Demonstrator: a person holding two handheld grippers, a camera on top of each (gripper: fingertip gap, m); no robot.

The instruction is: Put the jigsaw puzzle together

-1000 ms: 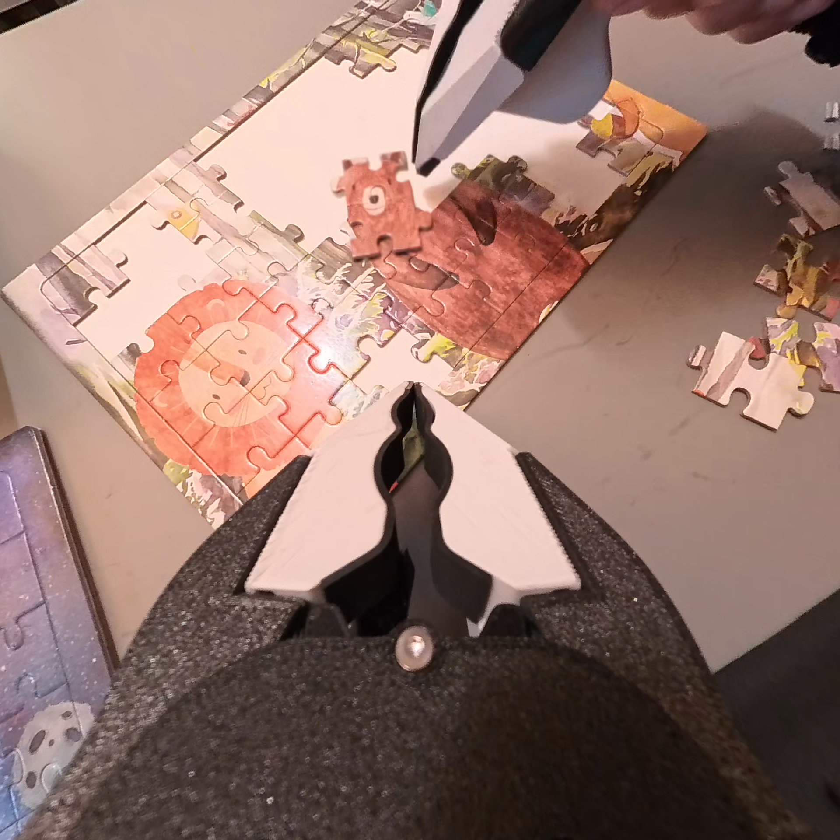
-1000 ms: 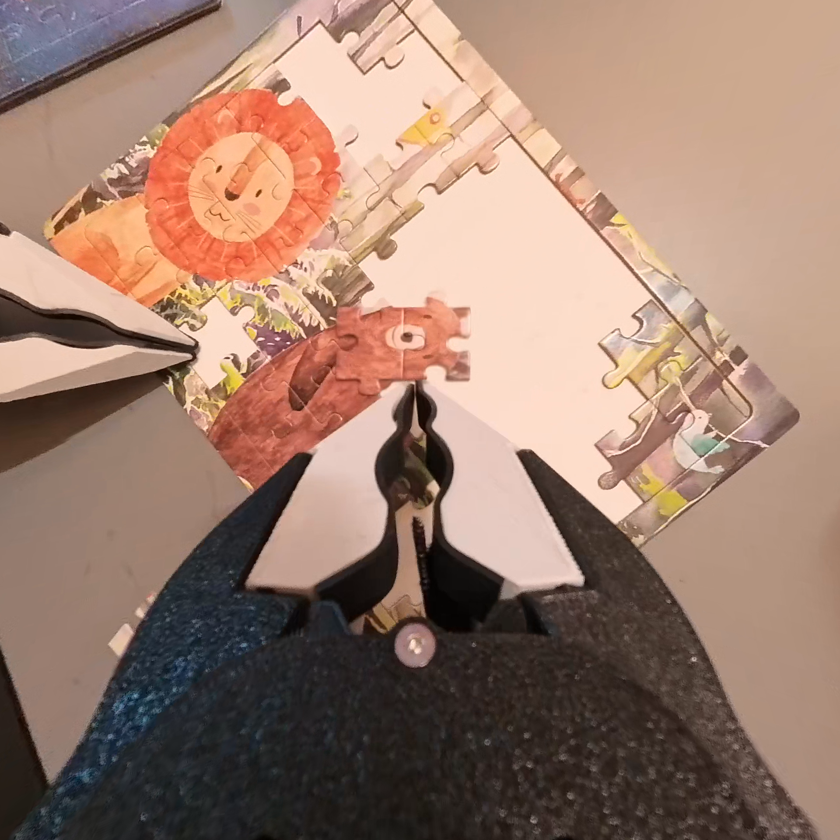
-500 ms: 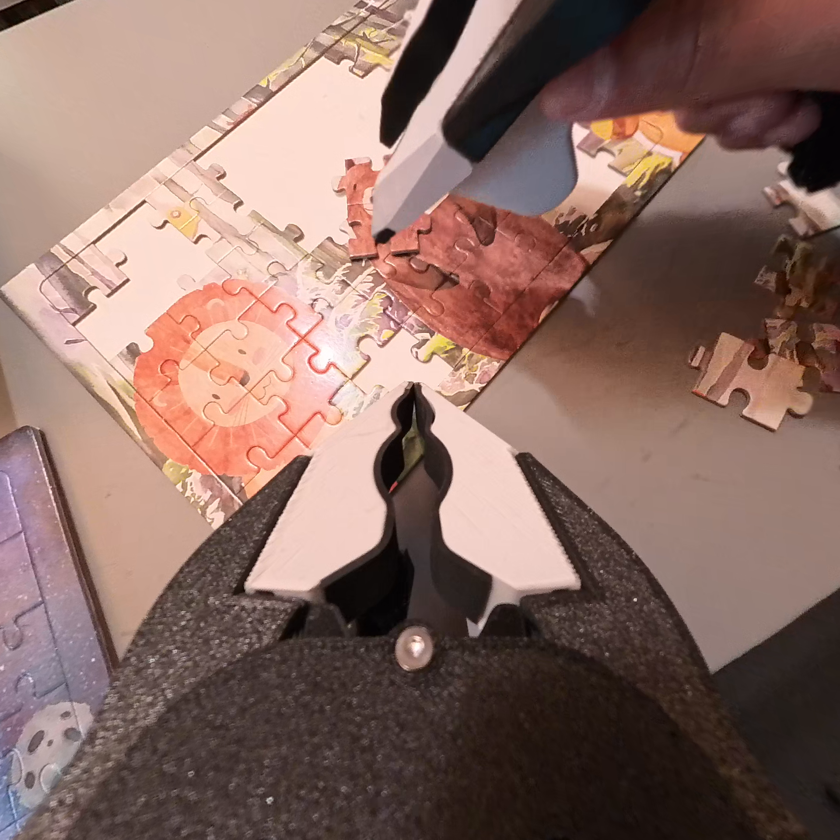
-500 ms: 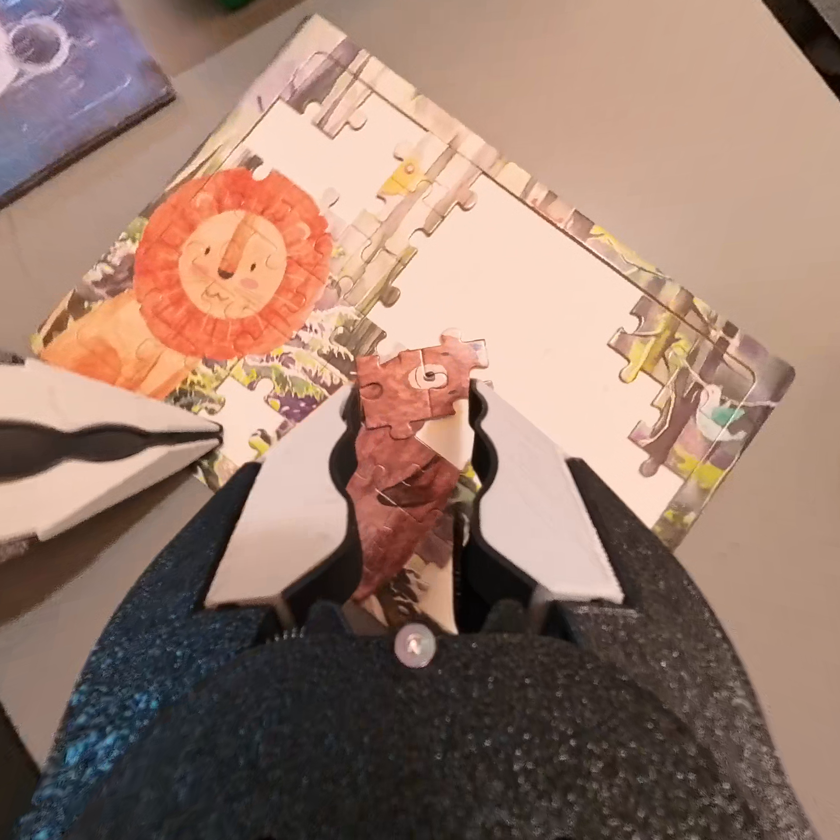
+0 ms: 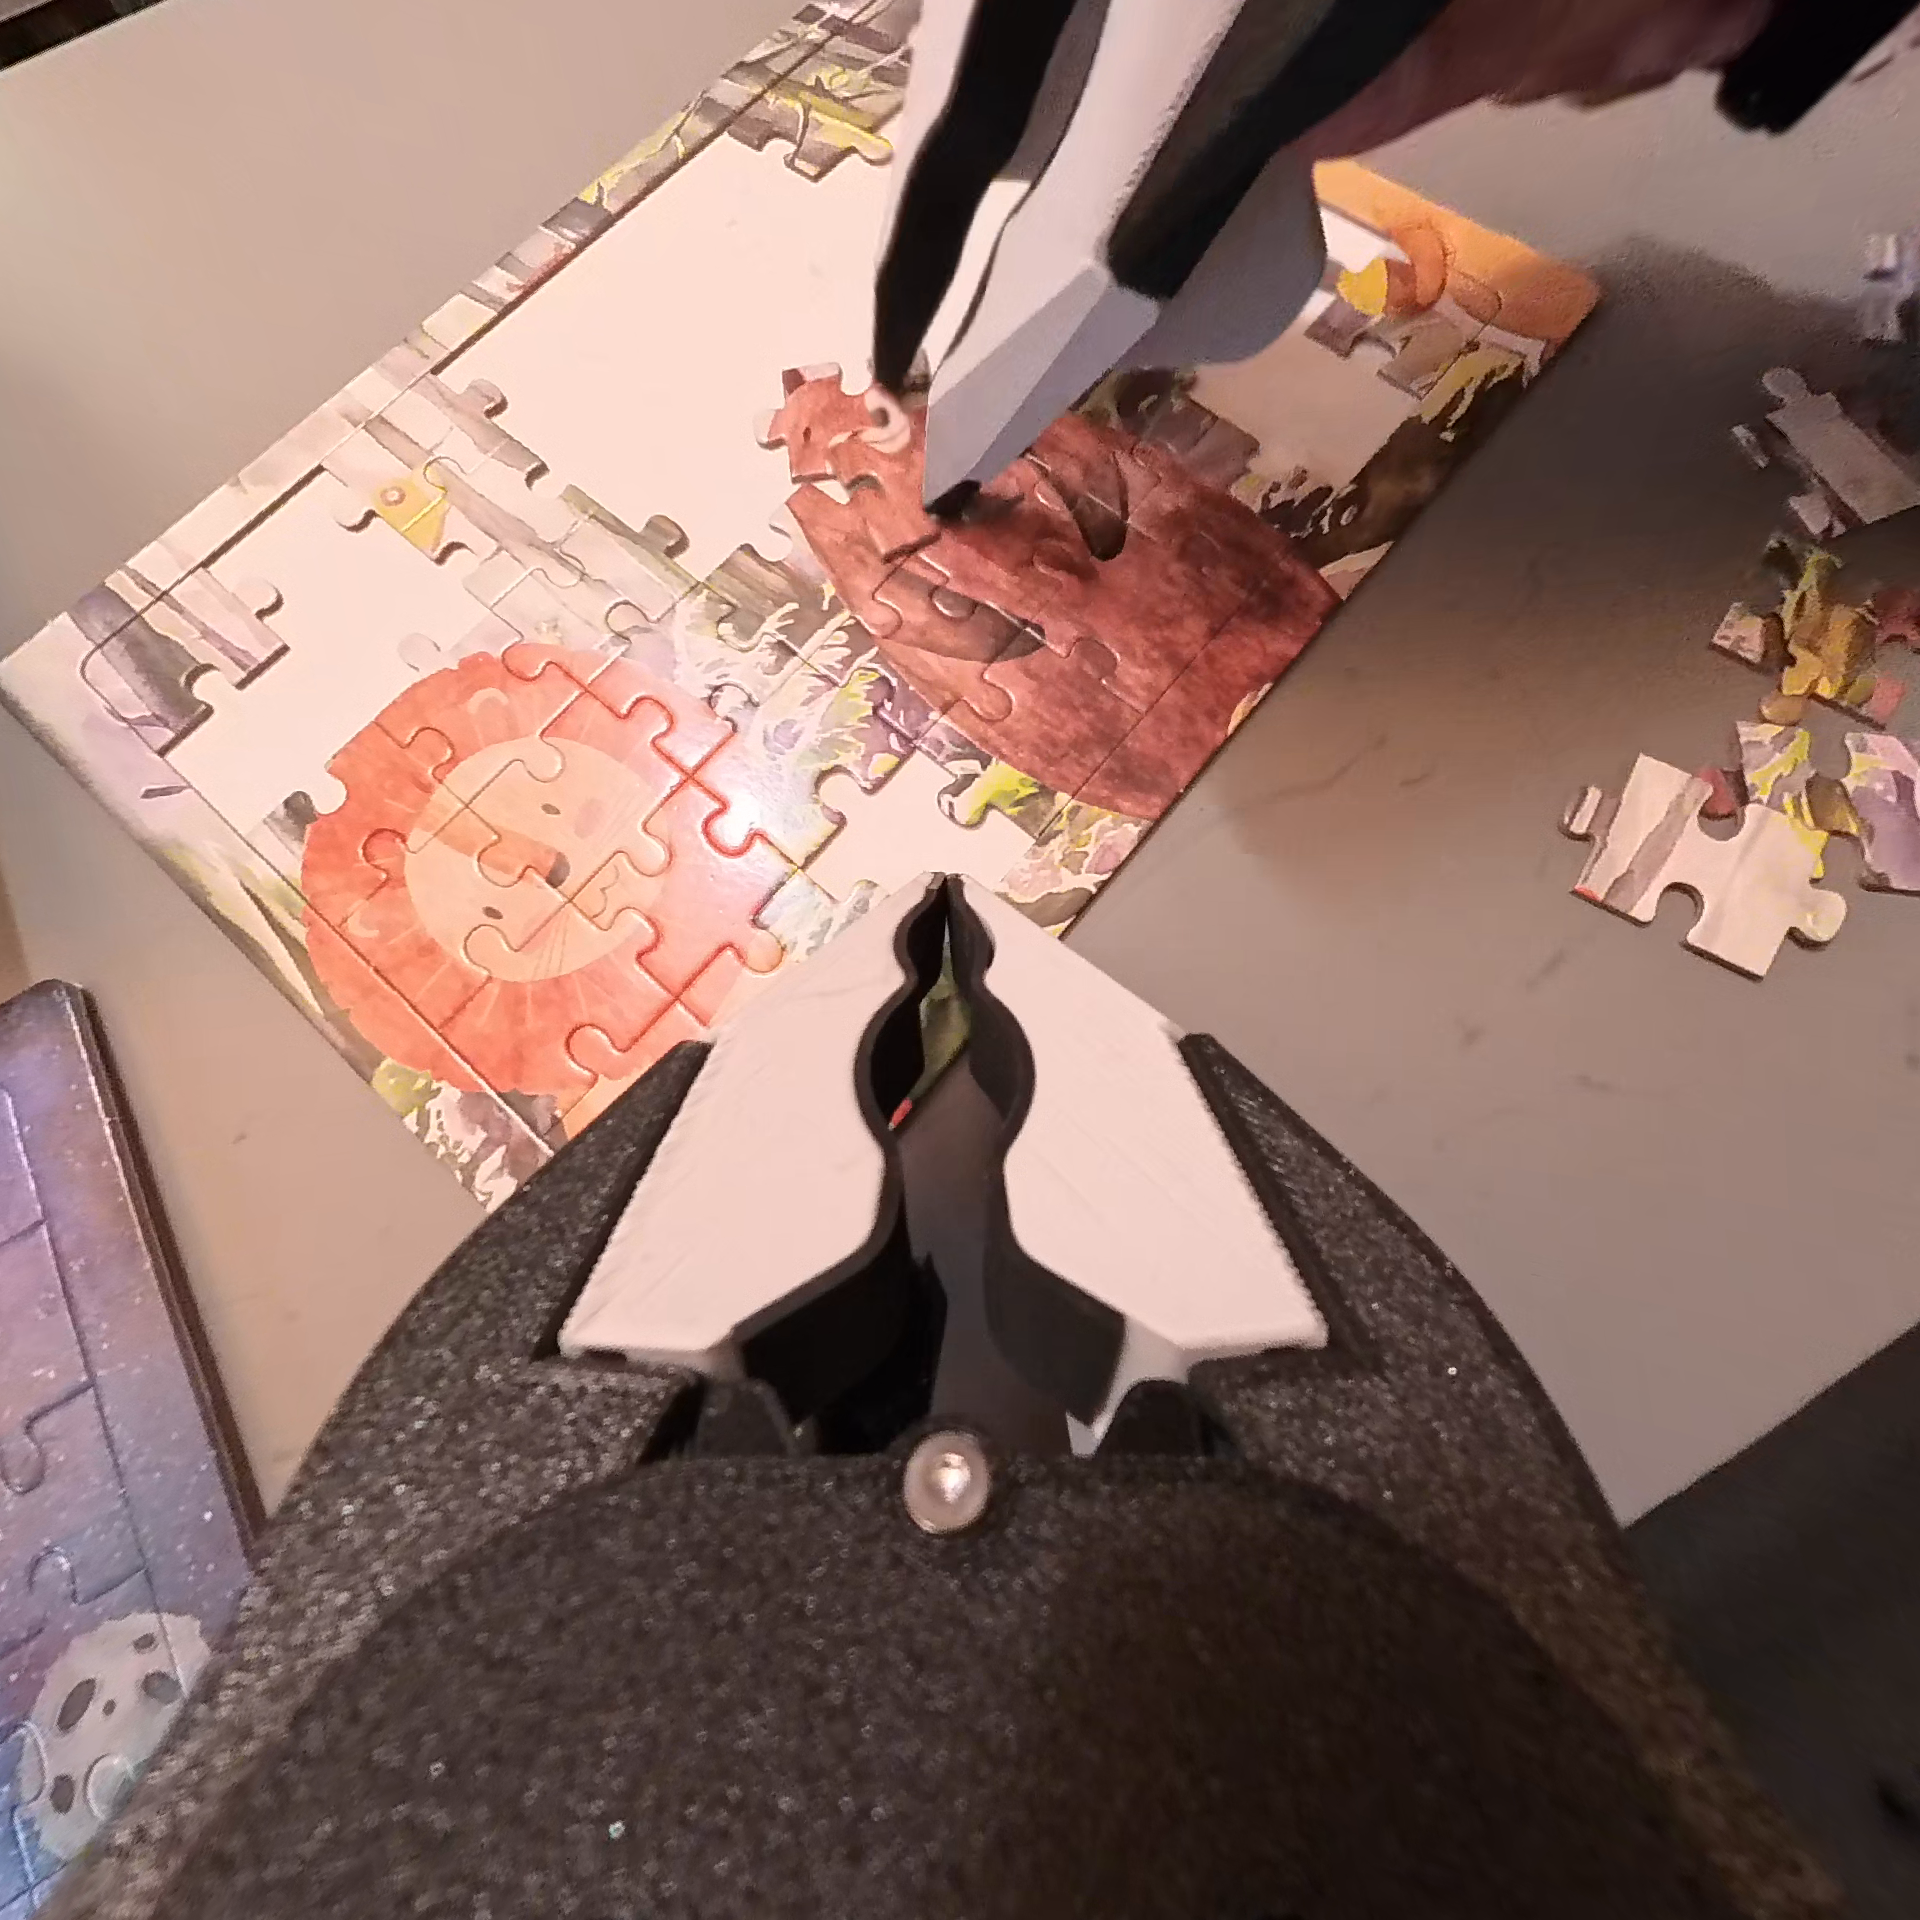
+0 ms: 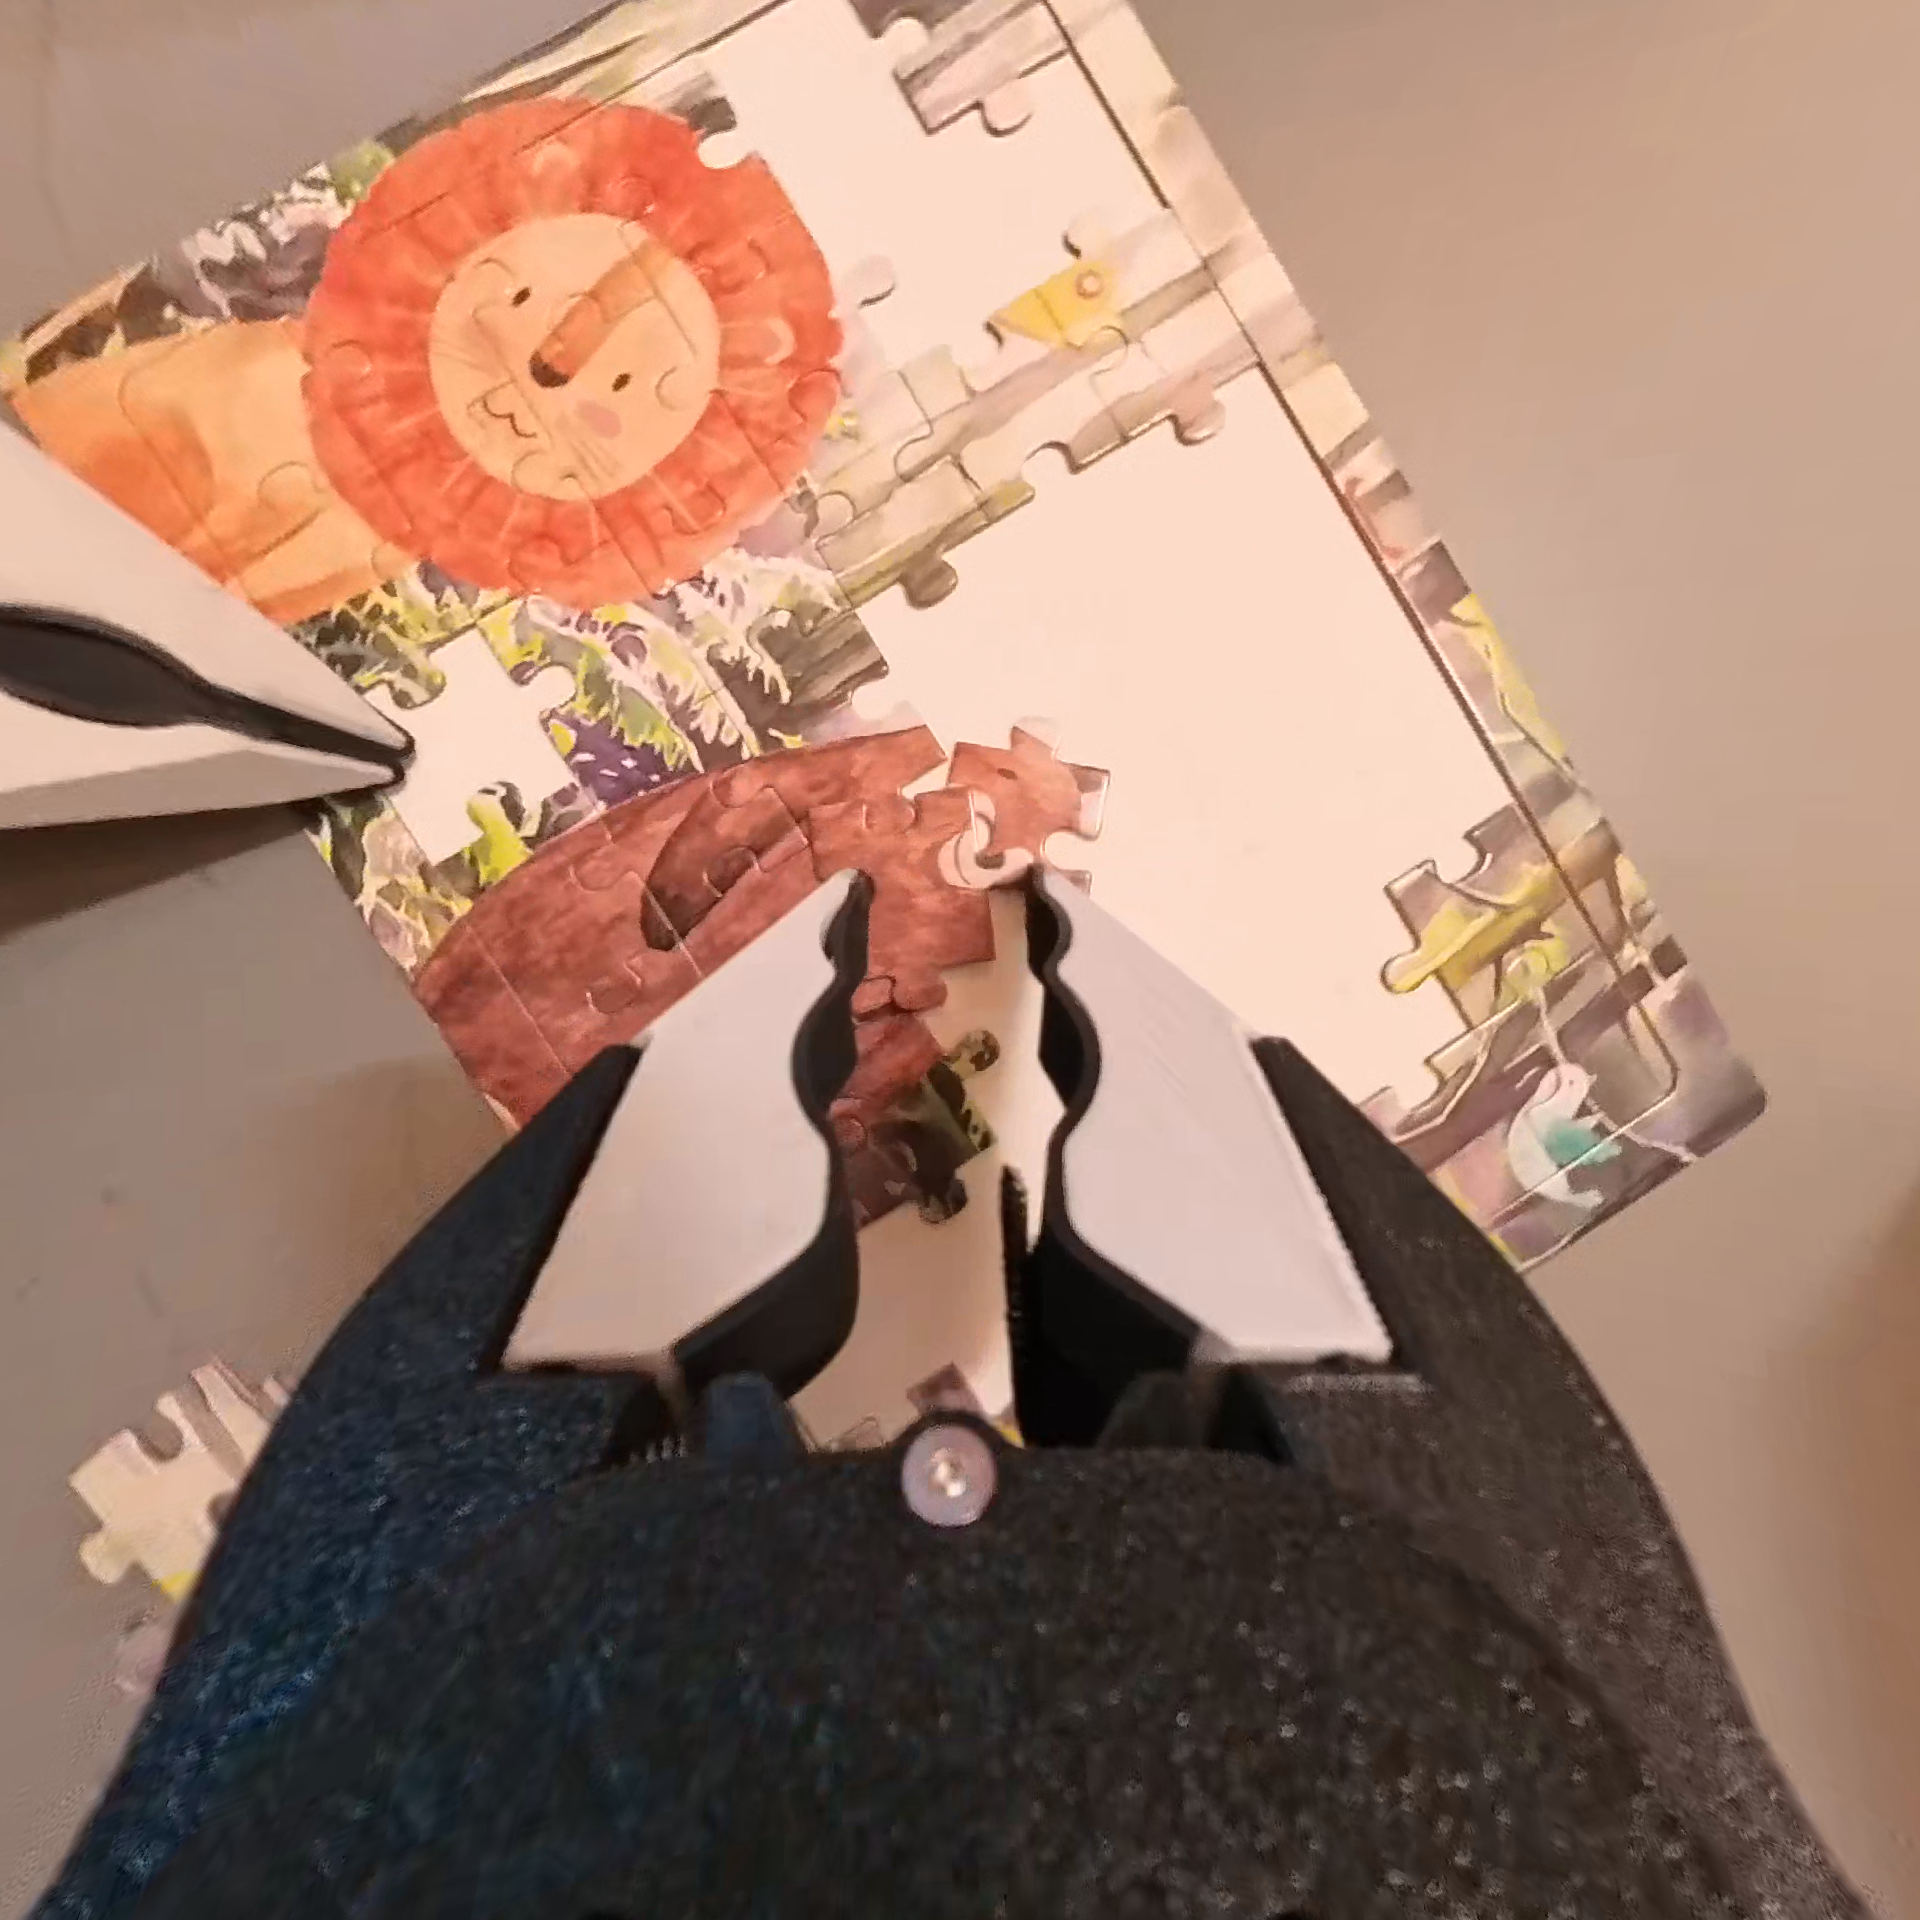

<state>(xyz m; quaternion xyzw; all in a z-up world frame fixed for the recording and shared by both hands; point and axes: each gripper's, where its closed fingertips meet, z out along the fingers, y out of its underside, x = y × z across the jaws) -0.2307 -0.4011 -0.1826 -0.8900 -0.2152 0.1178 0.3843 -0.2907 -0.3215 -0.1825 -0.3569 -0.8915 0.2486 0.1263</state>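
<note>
On the grey table [image 5: 1403,1143], as the left wrist view shows it, lies the puzzle [image 5: 644,582], partly filled: an orange lion [image 5: 520,883] at the near side, a brown animal [image 5: 1091,623] to its right, and much bare white board between. The left gripper [image 5: 945,883] hangs over the puzzle's near edge; its jaws are pressed together with nothing between them. Farther off, the right gripper [image 5: 925,436] comes down from above with its jaws narrowly apart, tips on the brown eye piece [image 5: 831,436]. Loose pieces [image 5: 1714,894] lie on the table at the right. A dark blue board [image 5: 94,1351] is at the left edge.

From the right wrist view, the right gripper [image 6: 945,883] has a narrow gap between its jaws, and both tips rest on the brown area. The eye piece [image 6: 1008,810] lies just beyond the tips, joined to the brown animal [image 6: 623,935]. The left gripper [image 6: 390,753] points in from the left, closed. One loose piece [image 6: 145,1486] shows at the lower left.
</note>
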